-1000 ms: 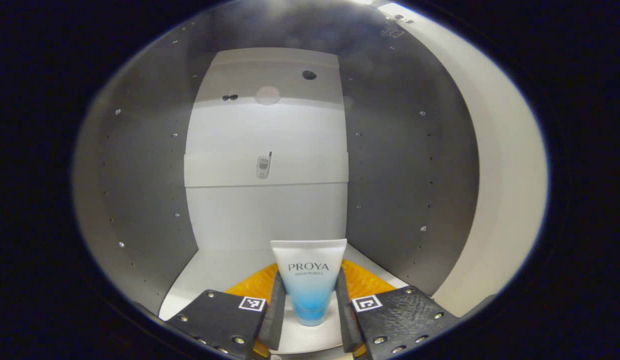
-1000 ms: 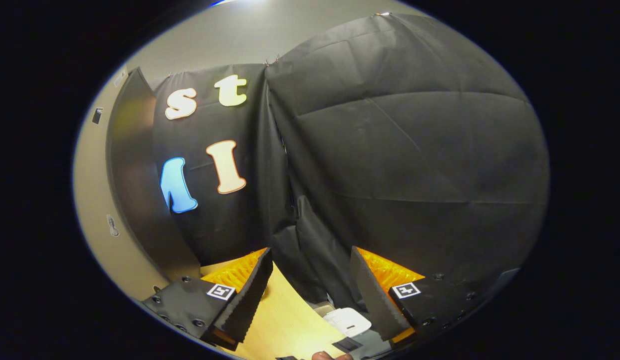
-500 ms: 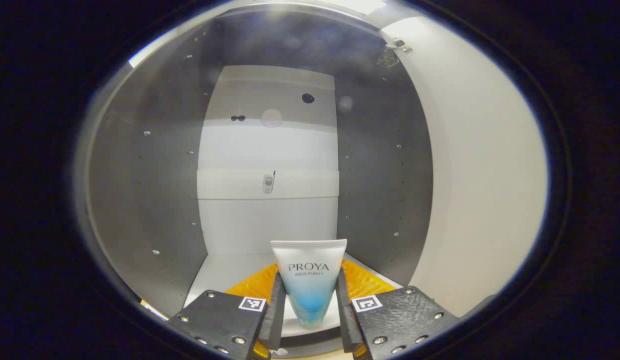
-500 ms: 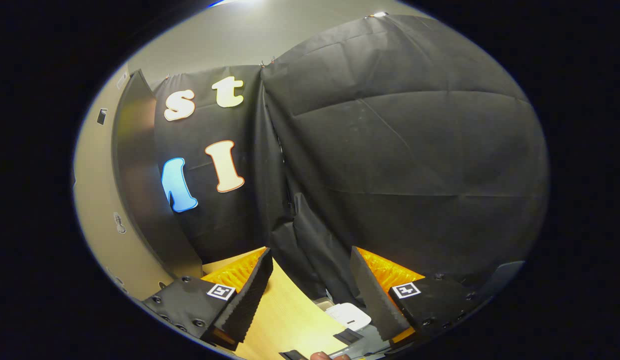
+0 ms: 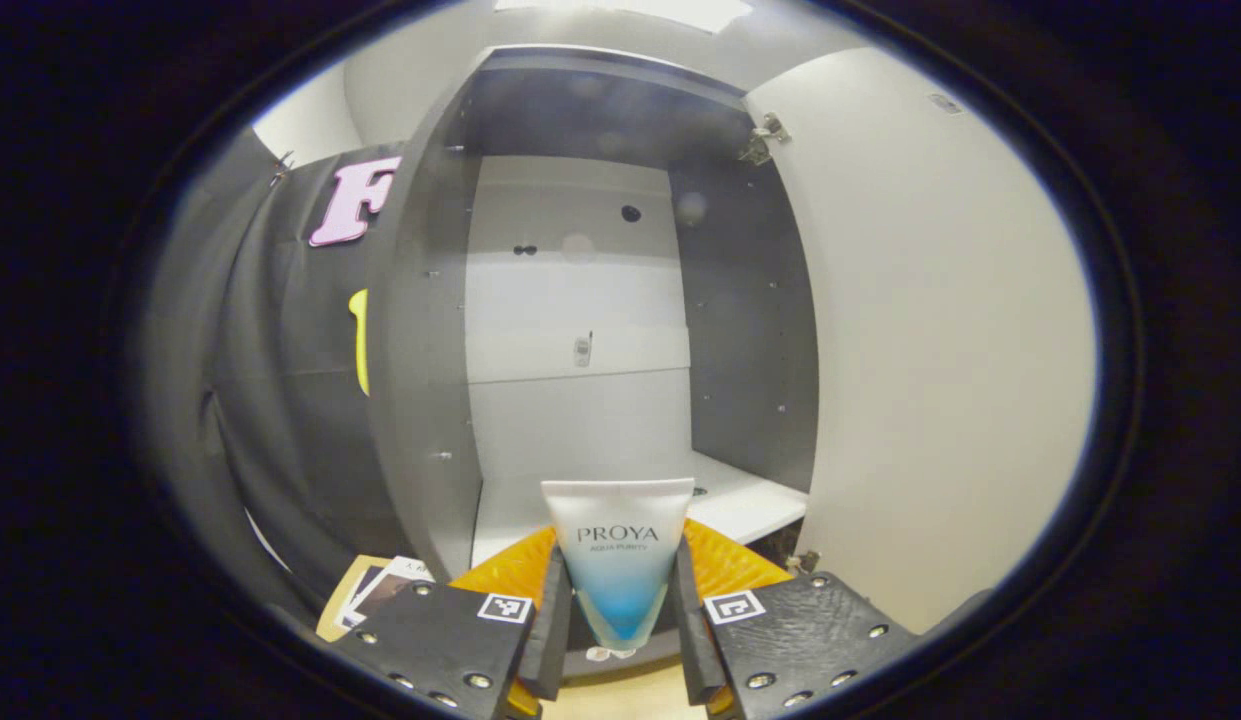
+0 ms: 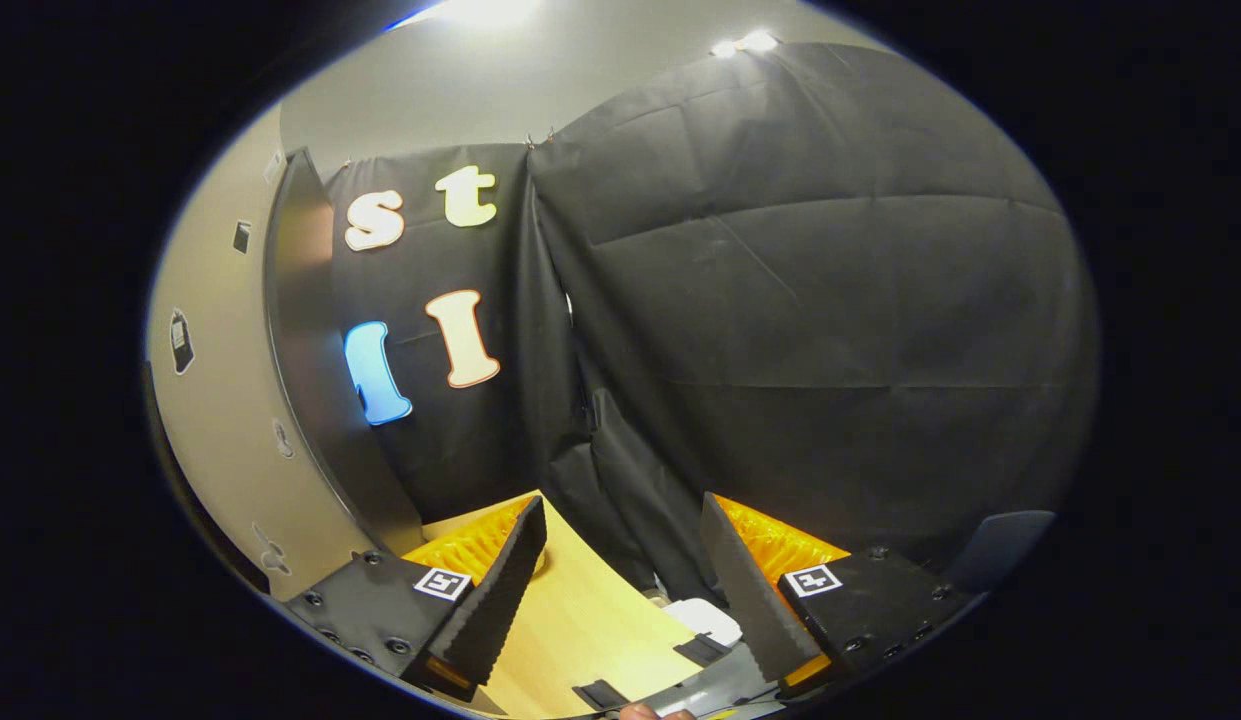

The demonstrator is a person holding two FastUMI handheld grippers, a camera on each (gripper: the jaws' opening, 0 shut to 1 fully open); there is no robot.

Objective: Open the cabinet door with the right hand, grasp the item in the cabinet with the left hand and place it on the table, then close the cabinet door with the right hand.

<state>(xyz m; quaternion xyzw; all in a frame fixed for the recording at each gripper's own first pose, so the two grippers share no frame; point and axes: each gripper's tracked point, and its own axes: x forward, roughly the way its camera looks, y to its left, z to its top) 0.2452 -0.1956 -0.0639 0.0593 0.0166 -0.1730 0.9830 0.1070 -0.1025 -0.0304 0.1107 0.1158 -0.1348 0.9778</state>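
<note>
left gripper view faces open cabinet (image 5: pixel 580 300) close; right gripper view faces table (image 6: pixel 580 620) corner.

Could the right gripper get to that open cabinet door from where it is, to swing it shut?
Probably yes. The right gripper is open and holds nothing, and the cabinet door stands just to its left with nothing between them in the right gripper view.

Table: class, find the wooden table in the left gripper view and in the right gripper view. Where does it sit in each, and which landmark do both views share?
Left gripper view: table, a thin strip at the bottom edge, under the held tube.
Right gripper view: table, bottom centre, running back to the wall.
Shared landmark: black cloth wall.
</note>
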